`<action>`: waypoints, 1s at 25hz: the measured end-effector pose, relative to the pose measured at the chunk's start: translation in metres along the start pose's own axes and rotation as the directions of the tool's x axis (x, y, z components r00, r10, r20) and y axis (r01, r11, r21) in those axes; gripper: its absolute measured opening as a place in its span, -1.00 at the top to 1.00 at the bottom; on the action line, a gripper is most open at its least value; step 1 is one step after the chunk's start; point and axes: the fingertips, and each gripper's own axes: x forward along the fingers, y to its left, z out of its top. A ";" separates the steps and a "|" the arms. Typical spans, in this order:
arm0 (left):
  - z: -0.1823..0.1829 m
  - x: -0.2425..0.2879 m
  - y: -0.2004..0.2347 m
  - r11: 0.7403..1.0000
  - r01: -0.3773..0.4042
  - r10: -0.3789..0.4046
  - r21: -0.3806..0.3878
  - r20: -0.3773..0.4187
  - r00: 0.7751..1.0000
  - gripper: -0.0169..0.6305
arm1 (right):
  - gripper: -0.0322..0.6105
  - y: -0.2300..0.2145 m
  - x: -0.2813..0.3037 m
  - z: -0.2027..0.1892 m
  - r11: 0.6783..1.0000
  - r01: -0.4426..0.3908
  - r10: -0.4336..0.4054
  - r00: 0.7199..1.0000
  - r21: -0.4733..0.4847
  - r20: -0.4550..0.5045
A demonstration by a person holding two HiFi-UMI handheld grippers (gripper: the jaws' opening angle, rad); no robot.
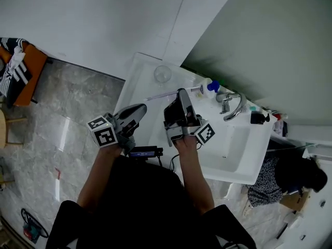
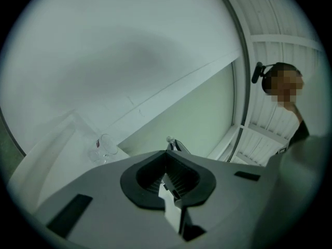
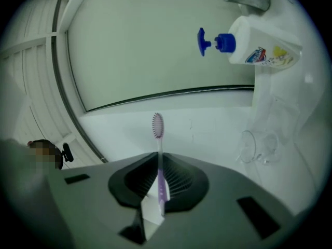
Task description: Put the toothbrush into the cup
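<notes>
My right gripper (image 1: 182, 93) (image 3: 158, 157) is shut on a purple toothbrush (image 1: 161, 95) (image 3: 157, 134), gripped at mid-handle with the bristle head sticking out past the jaws. It hovers over the white counter (image 1: 136, 82) beside the sink. The clear glass cup (image 1: 162, 74) (image 3: 258, 147) (image 2: 106, 145) stands upright near the counter's far corner, apart from the brush and to the right of it in the right gripper view. My left gripper (image 1: 140, 108) (image 2: 171, 145) hangs at the counter's front edge, jaws shut with nothing between them.
A chrome faucet (image 1: 231, 105) arches over the basin (image 1: 233, 149). A white soap bottle (image 1: 210, 86) (image 3: 259, 48) with a blue pump stands behind the cup. A mirror lines the wall. A person (image 1: 295, 175) stands past the sink's right end.
</notes>
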 end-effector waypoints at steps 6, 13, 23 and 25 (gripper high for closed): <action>-0.007 0.000 0.001 0.999 -0.038 0.038 0.014 -0.019 0.999 0.92 | 0.79 -0.021 0.001 0.032 0.984 0.086 -0.076 0.995 -0.154 0.072; -0.002 -0.003 0.010 0.999 -0.046 0.045 -0.012 -0.019 0.999 0.92 | 0.79 -0.046 0.006 0.054 0.900 0.268 -0.224 0.961 -0.343 0.164; 0.001 -0.007 0.015 1.000 0.003 -0.004 -0.029 -0.041 0.999 0.92 | 0.79 -0.083 0.011 0.062 0.783 0.436 -0.364 0.899 -0.443 0.242; 0.003 -0.008 0.016 0.999 0.006 -0.008 -0.031 -0.044 0.999 0.92 | 0.79 -0.089 0.015 0.062 0.759 0.452 -0.378 0.892 -0.469 0.248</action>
